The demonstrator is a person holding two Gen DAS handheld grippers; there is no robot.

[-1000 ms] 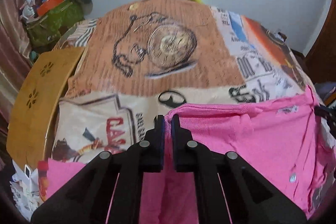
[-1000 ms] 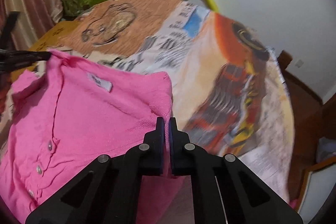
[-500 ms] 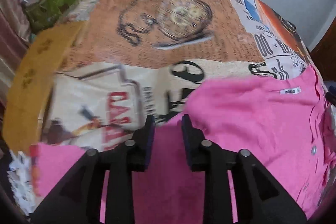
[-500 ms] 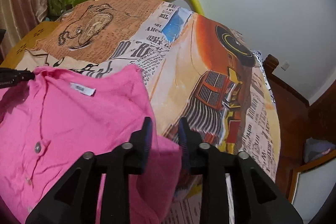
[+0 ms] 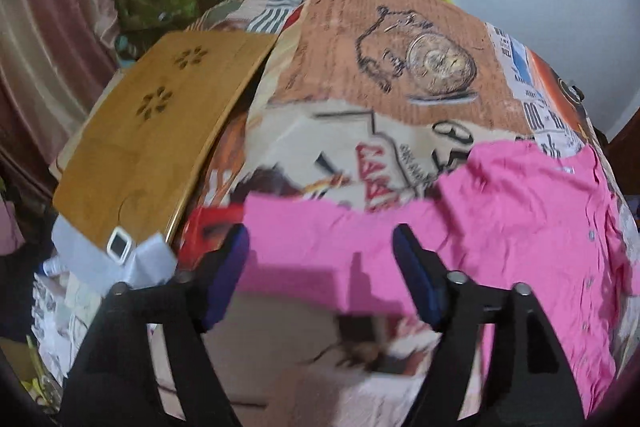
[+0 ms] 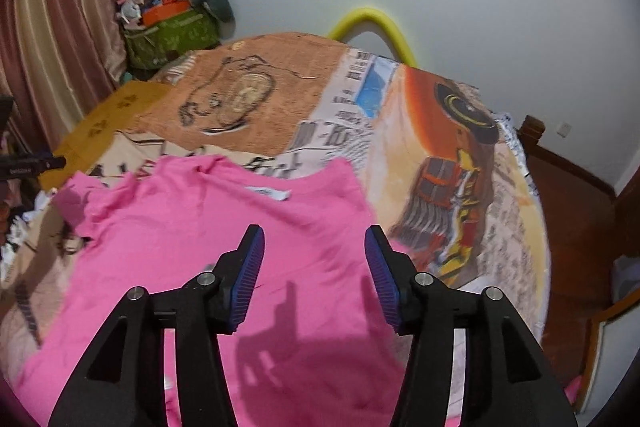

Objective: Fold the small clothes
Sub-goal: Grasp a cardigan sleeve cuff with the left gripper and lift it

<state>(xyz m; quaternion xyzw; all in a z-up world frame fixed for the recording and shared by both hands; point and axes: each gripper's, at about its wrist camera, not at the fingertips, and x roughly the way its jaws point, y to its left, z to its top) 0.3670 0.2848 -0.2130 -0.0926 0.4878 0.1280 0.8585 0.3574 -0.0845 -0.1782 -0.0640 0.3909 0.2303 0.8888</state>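
Observation:
A small pink buttoned shirt [image 5: 532,211] lies spread on a bed with a printed cover [image 5: 360,67]. One sleeve [image 5: 304,239] stretches out to the left in the left wrist view. My left gripper [image 5: 320,255] hovers above that sleeve, its jaws opening wide with nothing pinched between them. In the right wrist view the pink shirt [image 6: 208,239] lies flat, with a white neck label [image 6: 272,193] showing. My right gripper [image 6: 314,263] hangs over the shirt's right side, jaws opening and empty. The left gripper's tip [image 6: 32,165] pokes in at the left edge.
A wooden lap tray [image 5: 152,131] rests on the bed's left side with a small white device [image 5: 119,245] at its near end. A green bag heaped with clutter [image 6: 172,31] stands in the far corner by the curtain. A yellow curved tube [image 6: 374,27] arches behind the bed.
Both grippers let go of the pink shirt and opened. The left one swung left over the sleeve; the right one rose. The shirt now lies flat.

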